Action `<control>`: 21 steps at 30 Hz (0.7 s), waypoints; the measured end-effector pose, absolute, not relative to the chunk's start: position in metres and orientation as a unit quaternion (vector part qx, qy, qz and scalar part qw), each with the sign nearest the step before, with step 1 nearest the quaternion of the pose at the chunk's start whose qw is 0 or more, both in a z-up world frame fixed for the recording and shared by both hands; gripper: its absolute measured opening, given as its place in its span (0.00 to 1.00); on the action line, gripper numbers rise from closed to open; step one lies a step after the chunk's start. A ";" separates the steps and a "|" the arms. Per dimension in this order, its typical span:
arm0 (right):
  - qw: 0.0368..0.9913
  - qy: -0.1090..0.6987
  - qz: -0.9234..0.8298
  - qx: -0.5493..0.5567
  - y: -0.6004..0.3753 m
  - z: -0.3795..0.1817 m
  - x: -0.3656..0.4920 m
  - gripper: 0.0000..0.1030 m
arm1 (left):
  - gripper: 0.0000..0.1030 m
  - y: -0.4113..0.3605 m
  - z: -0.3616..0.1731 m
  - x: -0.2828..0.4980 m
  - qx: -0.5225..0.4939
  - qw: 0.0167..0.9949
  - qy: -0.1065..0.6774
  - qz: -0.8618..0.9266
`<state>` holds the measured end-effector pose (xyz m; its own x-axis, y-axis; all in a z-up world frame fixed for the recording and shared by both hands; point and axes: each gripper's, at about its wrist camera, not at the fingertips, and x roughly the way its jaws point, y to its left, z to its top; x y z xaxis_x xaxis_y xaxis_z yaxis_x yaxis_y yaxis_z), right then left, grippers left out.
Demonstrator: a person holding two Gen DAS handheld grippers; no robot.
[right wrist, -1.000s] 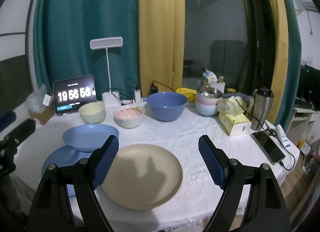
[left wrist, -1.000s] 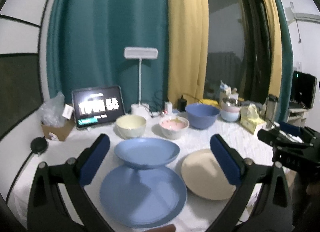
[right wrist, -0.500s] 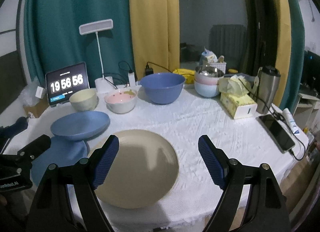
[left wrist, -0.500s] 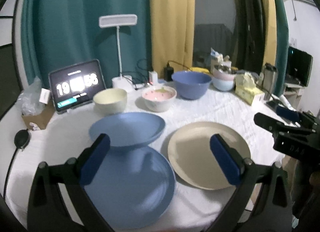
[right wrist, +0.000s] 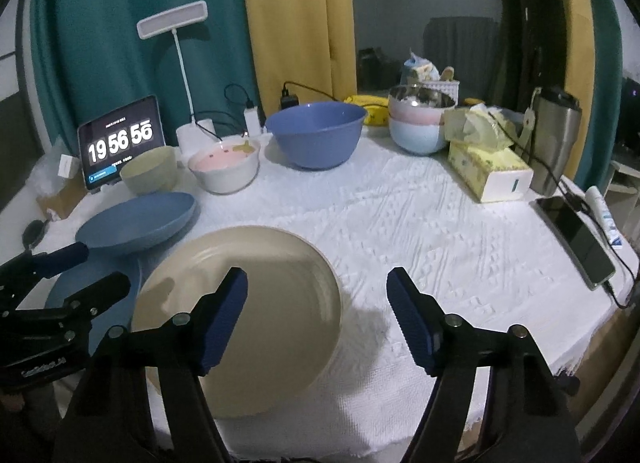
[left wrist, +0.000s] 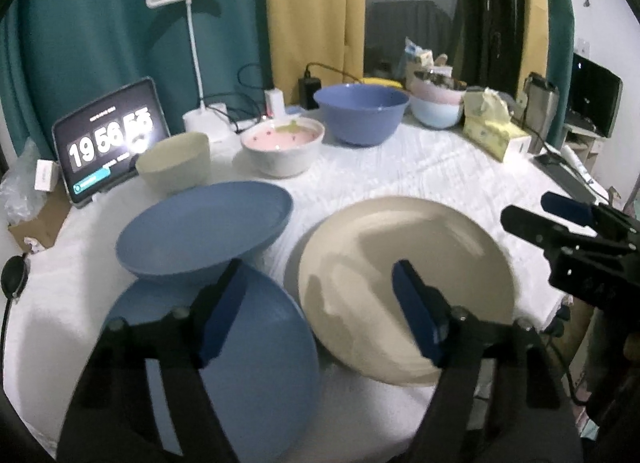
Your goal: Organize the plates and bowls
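A flat blue plate lies at the table's near left, with a deeper blue plate behind it. A beige plate lies to their right and also shows in the right wrist view. Behind stand a cream bowl, a pink-lined white bowl and a big blue bowl. My left gripper is open and empty above the gap between the flat blue plate and the beige plate. My right gripper is open and empty over the beige plate's right rim.
A tablet clock and a desk lamp stand at the back left. Stacked bowls, a tissue box, a steel tumbler and a phone on a cable lie at the right. The table edge is close in front.
Both grippers have moved closer to and lower over the plates. The left one has swung right toward the beige plate. Both stay open and empty.
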<state>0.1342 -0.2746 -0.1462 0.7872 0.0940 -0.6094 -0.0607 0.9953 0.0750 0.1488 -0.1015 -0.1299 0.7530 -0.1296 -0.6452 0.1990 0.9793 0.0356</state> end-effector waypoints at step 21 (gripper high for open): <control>0.924 0.377 0.057 0.044 -0.289 -0.183 0.170 0.36 | 0.42 -0.109 -0.167 0.204 0.057 0.907 0.411 -0.072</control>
<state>0.1696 -0.2890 -0.1828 0.7097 0.1380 -0.6908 -0.0712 0.9897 0.1245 0.2037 -0.1086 -0.1675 0.6525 -0.0840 -0.7531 0.1769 0.9833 0.0435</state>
